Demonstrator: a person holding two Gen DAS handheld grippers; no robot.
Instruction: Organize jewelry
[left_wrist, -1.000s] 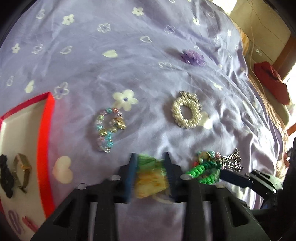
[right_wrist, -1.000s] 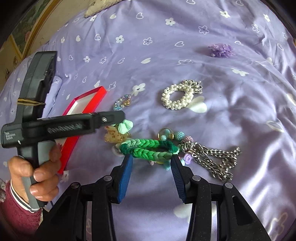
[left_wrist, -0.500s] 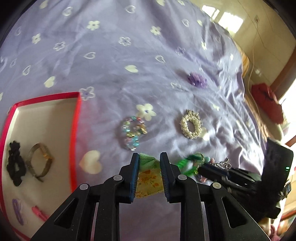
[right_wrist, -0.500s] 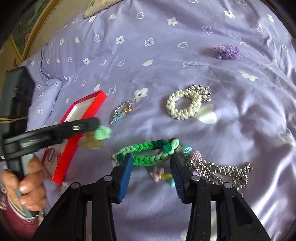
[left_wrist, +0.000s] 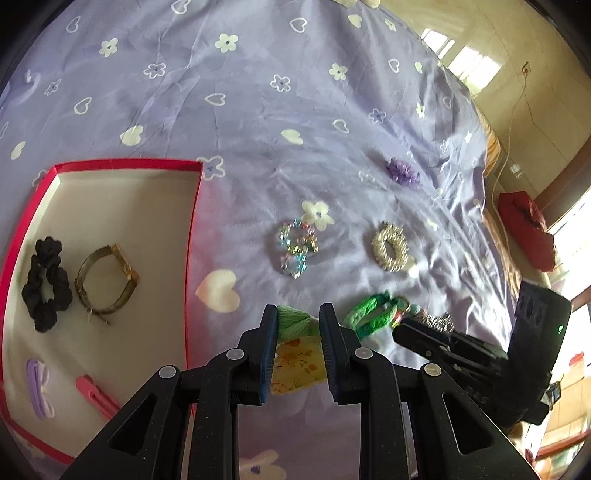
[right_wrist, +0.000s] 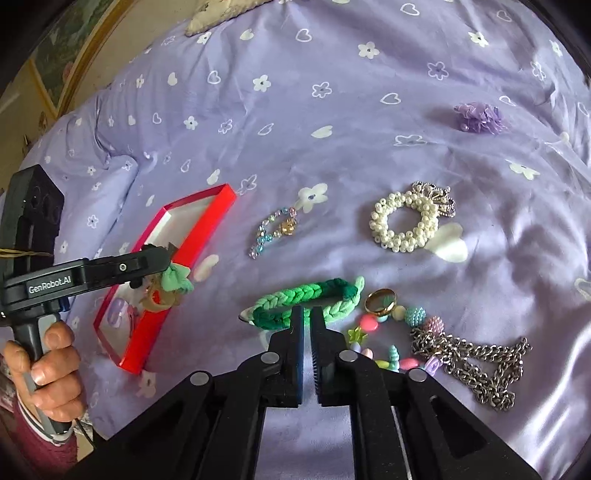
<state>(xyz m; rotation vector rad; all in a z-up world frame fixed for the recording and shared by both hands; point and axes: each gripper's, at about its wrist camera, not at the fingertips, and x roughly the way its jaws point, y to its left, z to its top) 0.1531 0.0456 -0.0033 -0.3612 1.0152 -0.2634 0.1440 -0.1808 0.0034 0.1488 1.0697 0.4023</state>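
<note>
Red tray (left_wrist: 195, 236), 9 o'clock: black scrunchie (left_wrist: 46, 284), bangle (left_wrist: 107, 282), two clips inside.

Left gripper (left_wrist: 298, 325), 6 o'clock: clamped on green-and-yellow hair tie (left_wrist: 293, 345), carried above bedspread (left_wrist: 258, 110) beside tray edge. Soft, light, crushable; held at the knot.

Right gripper (right_wrist: 307, 314), 6 o'clock: jaws nearly together on near strand of green braided band (right_wrist: 306, 295). Pliable, light, non-slip. Long axis from 8 to 2 o'clock.

Pearl ring (right_wrist: 406, 221), chain (right_wrist: 476, 362), 3 o'clock: loose on the bedspread.
</note>
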